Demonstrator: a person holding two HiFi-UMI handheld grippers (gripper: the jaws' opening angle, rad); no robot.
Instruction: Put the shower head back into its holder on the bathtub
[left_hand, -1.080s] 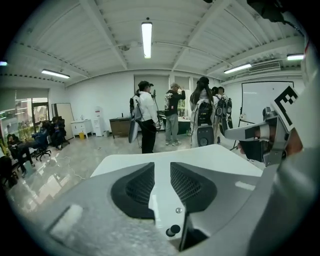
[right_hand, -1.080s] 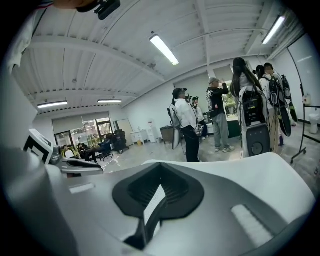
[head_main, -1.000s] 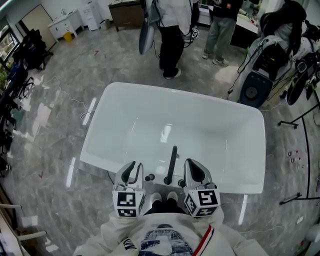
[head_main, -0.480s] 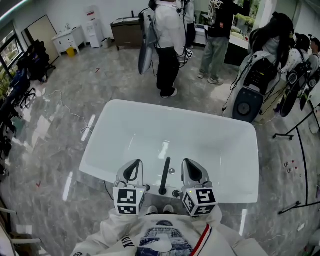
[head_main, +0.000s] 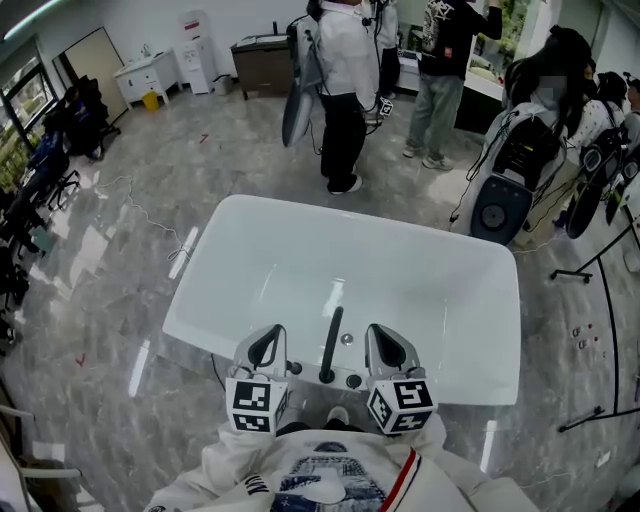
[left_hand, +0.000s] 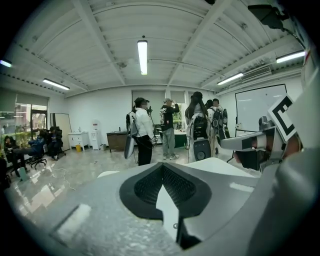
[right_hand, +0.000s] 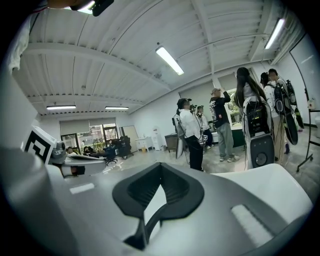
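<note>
The white bathtub (head_main: 300, 215) fills the middle of the head view. A black shower head (head_main: 330, 345) stands upright in its holder (head_main: 326, 377) on the near rim, between two small knobs. My left gripper (head_main: 266, 340) hovers just left of it and my right gripper (head_main: 389, 340) just right of it, neither touching it. The left gripper (left_hand: 162, 165) has just been closing; its jaws now meet with nothing between them. The right gripper (right_hand: 161, 165) is shut too, also on nothing, and the black shower head (right_hand: 151, 220) shows below its jaws.
Several people (head_main: 345, 80) stand on the grey floor beyond the tub's far side. A dark speaker-like case (head_main: 498, 215) stands at the tub's far right corner, with tripod legs (head_main: 590, 270) further right. Chairs and cables line the left wall.
Both grippers have lifted a little above the near rim. The left jaws have drawn together. The shower head stays upright in its holder.
</note>
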